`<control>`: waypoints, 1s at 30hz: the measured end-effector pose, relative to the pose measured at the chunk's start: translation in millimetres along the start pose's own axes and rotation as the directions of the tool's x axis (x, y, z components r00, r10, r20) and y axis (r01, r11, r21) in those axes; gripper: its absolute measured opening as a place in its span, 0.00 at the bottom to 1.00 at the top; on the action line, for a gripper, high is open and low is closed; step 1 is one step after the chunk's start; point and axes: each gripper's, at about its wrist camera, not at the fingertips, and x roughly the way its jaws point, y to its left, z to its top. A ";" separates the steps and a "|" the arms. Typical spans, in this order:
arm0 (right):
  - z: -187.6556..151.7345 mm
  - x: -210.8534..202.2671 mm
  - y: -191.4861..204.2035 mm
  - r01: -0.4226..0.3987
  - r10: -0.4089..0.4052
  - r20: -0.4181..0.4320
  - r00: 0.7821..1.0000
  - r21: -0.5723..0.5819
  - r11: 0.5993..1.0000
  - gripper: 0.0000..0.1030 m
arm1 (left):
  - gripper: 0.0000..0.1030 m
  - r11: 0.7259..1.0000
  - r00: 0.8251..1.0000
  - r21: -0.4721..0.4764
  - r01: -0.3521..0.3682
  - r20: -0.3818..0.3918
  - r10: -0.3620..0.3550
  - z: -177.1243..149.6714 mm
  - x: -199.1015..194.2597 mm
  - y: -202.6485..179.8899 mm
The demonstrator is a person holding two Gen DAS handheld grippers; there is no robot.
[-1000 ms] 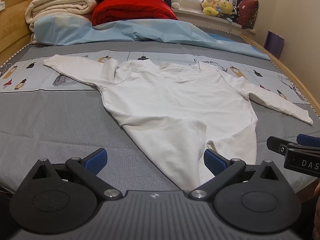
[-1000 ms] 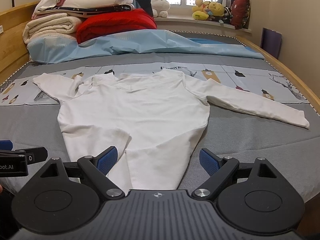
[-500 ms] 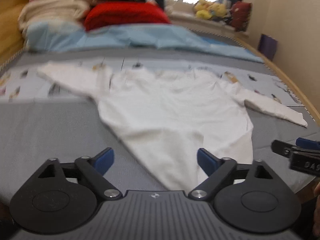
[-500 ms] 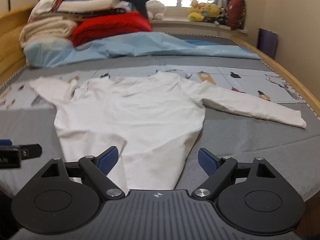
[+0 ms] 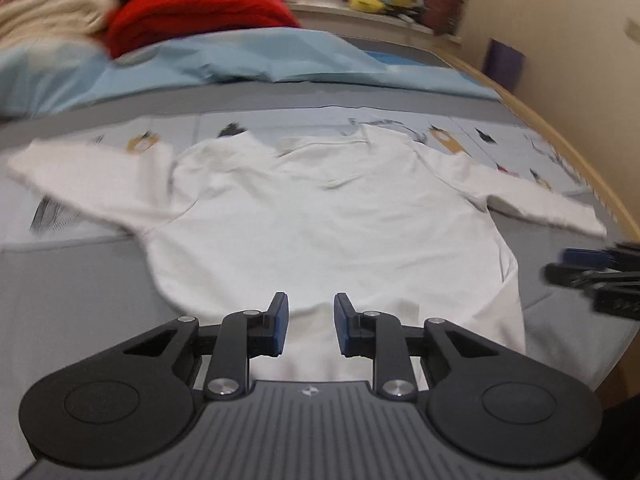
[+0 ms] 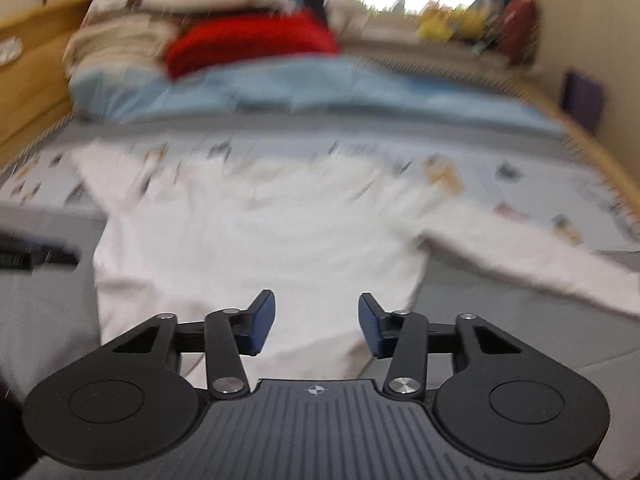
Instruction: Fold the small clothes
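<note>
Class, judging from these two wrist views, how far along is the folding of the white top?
Done: white top lies spread flat on the bed. In hand: left gripper and right gripper are closing at its hem, nothing visibly pinched. Left: every fold; both sleeves are outstretched.

readable text: none | printed strip of the grey bed cover (image 5: 304, 128): dark lettering near the white shirt's collar, smeared, unreadable | dark grey ribbed claw housing (image 5: 308, 391): small round emblem, no letters | right wrist view: same emblem (image 6: 316, 390); all print motion-blurred
</note>
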 end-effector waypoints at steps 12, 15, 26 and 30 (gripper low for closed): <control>-6.7 91.2 78.5 -0.199 0.104 -0.341 0.934 -0.258 0.945 0.53 | 0.59 0.991 0.981 0.052 0.121 -0.158 -0.112 14.5 72.4 -47.1; -12.7 101.9 81.3 -0.193 0.075 -0.386 0.920 -0.279 0.940 0.52 | 0.59 0.992 0.976 0.050 0.112 -0.195 -0.100 15.9 89.1 -53.3; -27.6 66.1 53.7 -0.175 0.087 -0.380 0.921 -0.203 0.964 0.02 | 0.61 0.995 0.963 0.037 0.093 -0.257 -0.080 17.3 113.5 -63.5; -28.9 47.1 28.5 -0.147 0.084 -0.363 0.928 -0.150 0.978 0.01 | 0.63 0.994 0.961 0.068 0.087 -0.269 -0.065 13.1 118.5 -72.0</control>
